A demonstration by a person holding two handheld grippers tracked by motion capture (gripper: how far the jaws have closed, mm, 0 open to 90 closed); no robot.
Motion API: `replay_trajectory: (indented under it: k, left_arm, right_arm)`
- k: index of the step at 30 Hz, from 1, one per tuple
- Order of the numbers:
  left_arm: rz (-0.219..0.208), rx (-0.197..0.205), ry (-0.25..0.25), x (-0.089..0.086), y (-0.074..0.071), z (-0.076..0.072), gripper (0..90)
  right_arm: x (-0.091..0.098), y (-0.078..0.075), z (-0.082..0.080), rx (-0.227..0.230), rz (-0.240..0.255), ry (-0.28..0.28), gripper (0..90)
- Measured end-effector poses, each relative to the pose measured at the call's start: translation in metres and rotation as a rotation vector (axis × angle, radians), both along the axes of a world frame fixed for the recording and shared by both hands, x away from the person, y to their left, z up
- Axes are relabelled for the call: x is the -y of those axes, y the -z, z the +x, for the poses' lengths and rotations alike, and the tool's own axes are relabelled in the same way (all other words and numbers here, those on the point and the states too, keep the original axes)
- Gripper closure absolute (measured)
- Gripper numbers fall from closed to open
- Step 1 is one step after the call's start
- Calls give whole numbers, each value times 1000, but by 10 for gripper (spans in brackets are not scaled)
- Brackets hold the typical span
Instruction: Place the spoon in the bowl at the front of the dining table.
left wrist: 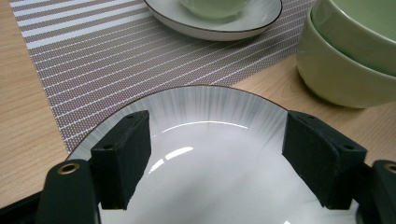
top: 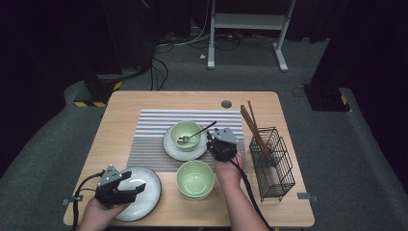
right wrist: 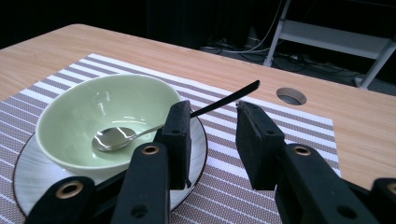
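A pale green bowl (top: 185,130) stands on a white saucer (top: 172,148) on the striped placemat (top: 149,139). A metal spoon (top: 195,135) lies in it, its dark handle sticking out to the right. My right gripper (top: 215,136) is just right of that bowl, open; in the right gripper view (right wrist: 214,116) the spoon (right wrist: 112,138) handle runs past the jaw tips, untouched. My left gripper (top: 136,180) hovers open over a white plate (top: 144,199) at the front left, its jaws wide apart above the plate (left wrist: 210,154).
Two stacked green bowls (top: 195,178) sit at the front centre, close to the plate. A black wire basket (top: 272,163) holding chopsticks (top: 250,122) stands on the right. A cable hole (top: 226,104) is near the far edge.
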State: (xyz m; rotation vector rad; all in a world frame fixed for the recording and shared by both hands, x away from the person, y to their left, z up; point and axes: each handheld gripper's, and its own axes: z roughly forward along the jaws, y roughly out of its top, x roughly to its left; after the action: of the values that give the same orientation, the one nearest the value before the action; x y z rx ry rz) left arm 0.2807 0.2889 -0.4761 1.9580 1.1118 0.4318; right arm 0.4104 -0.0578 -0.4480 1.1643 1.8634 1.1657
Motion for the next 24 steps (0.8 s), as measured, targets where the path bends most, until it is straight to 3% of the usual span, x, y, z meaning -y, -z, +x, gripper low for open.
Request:
replay_trajectory:
  k: [18,24]
  left_arm:
    - [6,-6,3,2,1,0,240]
    - [8,-7,3,2,1,0,240]
  right_arm:
    - [16,-26,-31,41,49,-6,478]
    - [23,-36,-38,67,57,0,463]
